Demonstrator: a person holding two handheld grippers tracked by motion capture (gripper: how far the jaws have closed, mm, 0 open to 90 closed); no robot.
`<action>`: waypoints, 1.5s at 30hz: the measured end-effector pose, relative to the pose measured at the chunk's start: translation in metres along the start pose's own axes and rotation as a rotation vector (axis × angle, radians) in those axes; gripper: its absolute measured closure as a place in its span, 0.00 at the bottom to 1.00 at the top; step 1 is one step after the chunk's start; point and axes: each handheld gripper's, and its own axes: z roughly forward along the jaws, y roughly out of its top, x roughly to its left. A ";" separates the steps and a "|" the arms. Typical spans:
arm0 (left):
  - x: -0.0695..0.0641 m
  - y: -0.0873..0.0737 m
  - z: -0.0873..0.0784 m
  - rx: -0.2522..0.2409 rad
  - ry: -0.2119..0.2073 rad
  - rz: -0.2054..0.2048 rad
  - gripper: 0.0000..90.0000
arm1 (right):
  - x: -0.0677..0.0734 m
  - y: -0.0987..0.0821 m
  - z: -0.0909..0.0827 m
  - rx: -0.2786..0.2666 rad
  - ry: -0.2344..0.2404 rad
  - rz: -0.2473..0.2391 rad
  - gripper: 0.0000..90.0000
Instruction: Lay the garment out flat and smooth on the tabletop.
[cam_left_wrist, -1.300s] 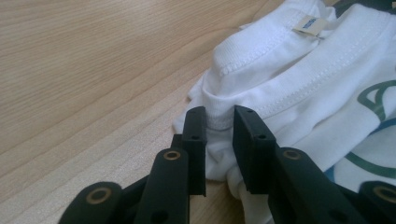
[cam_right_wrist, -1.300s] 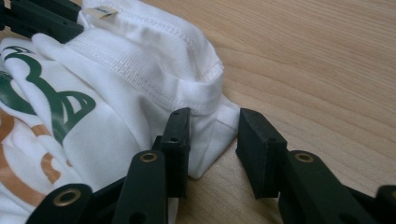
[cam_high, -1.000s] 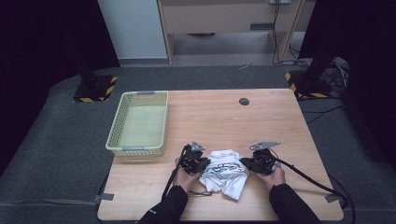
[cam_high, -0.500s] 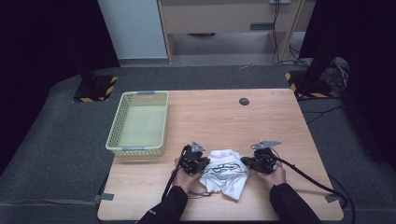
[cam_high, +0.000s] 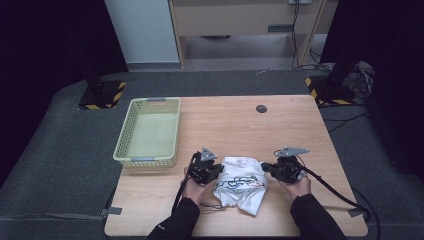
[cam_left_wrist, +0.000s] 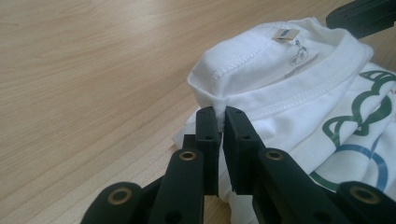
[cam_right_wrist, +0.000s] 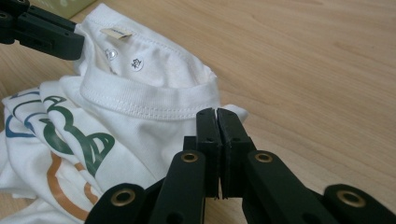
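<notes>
A crumpled white T-shirt (cam_high: 240, 184) with a green, blue and orange print lies near the front edge of the wooden table (cam_high: 235, 125). My left gripper (cam_high: 216, 170) is at the shirt's left side, shut on a fold of fabric just beside the collar (cam_left_wrist: 222, 114). The ribbed collar and its label (cam_left_wrist: 286, 33) rise behind the jaws. My right gripper (cam_high: 267, 169) is at the shirt's right side, its jaws pressed together on the shirt's edge below the collar (cam_right_wrist: 217, 114). Each gripper view also catches the opposite gripper's black jaws across the shirt (cam_left_wrist: 364, 16) (cam_right_wrist: 42, 30).
A pale yellow-green basket (cam_high: 147, 132) stands at the table's left, apart from the shirt. A small dark round disc (cam_high: 261, 108) sits near the far edge. Cables trail from both grippers over the front edge. Black stands with striped bases stand on the floor beyond the table.
</notes>
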 end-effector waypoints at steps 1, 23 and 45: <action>0.000 0.001 -0.002 -0.004 0.001 0.003 0.94 | 0.000 0.002 -0.003 -0.010 -0.006 -0.003 0.98; -0.010 0.021 -0.032 -0.101 -0.002 0.038 0.94 | -0.002 0.017 -0.028 -0.101 -0.025 -0.012 0.98; -0.016 0.037 -0.048 -0.158 -0.004 0.068 0.94 | -0.002 0.029 -0.046 -0.159 -0.041 -0.024 0.98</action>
